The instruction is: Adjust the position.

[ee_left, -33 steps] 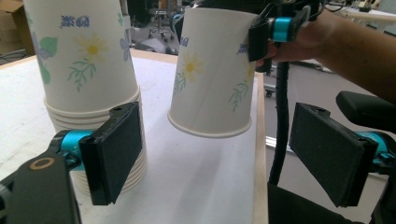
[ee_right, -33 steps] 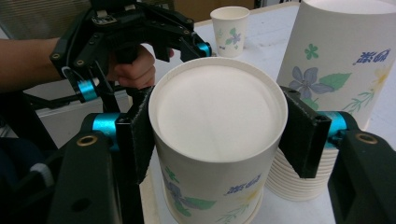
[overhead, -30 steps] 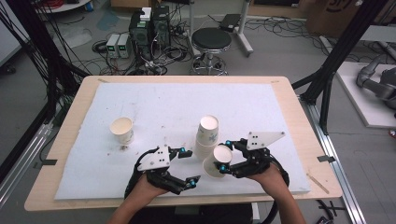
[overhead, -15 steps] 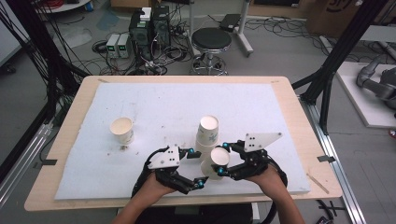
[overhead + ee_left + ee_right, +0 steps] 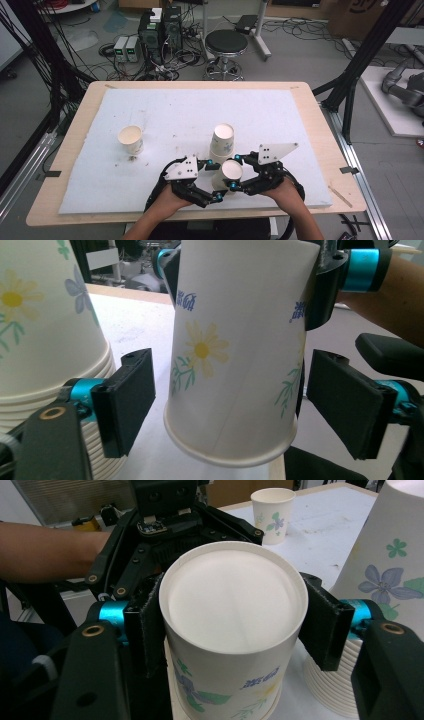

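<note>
Near the front edge of the counter (image 5: 75,200), a paper cup (image 5: 231,172) hangs upside down and tilted, off the white mat (image 5: 165,112), gripped round its upper wall by the right gripper (image 5: 235,172); its fingers (image 5: 326,625) press both sides, so that grip looks firm. A second ago the left gripper (image 5: 214,181) sat lower and more to the left; it has since slid in under the cup, and its fingers (image 5: 125,400) have just been closing, with the cup's rim end between them but a gap showing on each side. I judge this to be a handover or a pull to separate nested cups, with the left grip not yet made.

Just behind the held cup stands the stack of inverted cups (image 5: 222,141), very close to both grippers: the tightest spot, and a sideways swing could topple it. A lone upright cup (image 5: 131,139) sits well apart to the left. Ahead and to the left the mat lies open, giving free room; toward the person the counter edge is near, so there is little space to draw back.
</note>
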Action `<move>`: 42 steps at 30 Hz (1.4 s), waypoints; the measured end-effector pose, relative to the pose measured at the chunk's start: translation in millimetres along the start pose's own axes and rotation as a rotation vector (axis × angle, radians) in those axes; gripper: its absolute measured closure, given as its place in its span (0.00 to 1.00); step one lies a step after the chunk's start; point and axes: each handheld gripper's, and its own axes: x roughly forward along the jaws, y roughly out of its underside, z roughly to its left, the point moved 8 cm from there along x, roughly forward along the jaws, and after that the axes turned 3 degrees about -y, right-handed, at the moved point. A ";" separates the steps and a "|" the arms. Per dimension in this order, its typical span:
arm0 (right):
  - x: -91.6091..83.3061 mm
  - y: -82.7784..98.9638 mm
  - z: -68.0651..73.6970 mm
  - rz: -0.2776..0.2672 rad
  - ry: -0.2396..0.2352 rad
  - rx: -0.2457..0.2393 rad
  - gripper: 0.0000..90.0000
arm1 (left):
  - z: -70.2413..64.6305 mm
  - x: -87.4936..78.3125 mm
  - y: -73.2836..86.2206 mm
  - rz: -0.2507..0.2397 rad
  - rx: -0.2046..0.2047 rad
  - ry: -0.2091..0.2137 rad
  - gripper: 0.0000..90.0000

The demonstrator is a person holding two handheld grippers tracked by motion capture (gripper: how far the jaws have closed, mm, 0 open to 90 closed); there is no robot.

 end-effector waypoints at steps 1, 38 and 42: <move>0.1 -0.2 0.3 -0.002 -0.002 0.002 0.40 | -0.3 0.6 0.1 0.001 -0.001 0.003 0.23; 8.3 3.2 7.8 0.119 -0.011 -0.060 0.21 | -0.2 -17.4 -2.1 0.445 0.150 0.020 0.41; 10.8 4.5 7.6 0.187 -0.011 -0.100 0.23 | -0.2 -16.6 -1.1 0.503 0.170 0.035 0.41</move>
